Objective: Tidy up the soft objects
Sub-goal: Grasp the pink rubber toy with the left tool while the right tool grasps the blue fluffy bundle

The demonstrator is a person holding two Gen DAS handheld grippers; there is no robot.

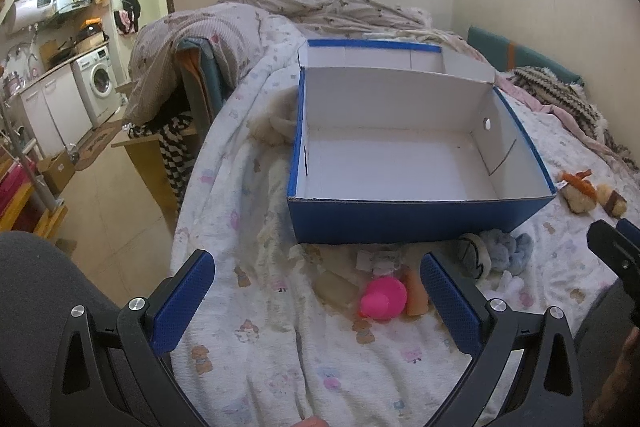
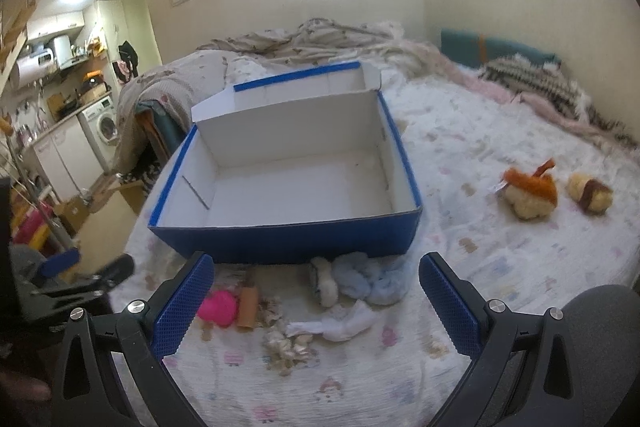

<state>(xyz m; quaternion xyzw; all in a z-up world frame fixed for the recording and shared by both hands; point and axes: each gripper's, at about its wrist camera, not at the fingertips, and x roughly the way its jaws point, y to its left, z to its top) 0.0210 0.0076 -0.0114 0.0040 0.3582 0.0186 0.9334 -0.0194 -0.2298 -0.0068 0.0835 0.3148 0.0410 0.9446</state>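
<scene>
Both grippers are hovering spread wide and holding nothing above the printed white quilt.

Just beyond my left gripper a round pink plush is lying beside an orange tube-shaped toy. Ahead of my right gripper one pale blue fluffy plush is sitting against the open blue cardboard box, whose white inside is holding nothing. Only my right view is showing clearly two brown-and-cream plush toys, well right of the box; only my left is showing a cream plush tucked at the box's left side.
</scene>
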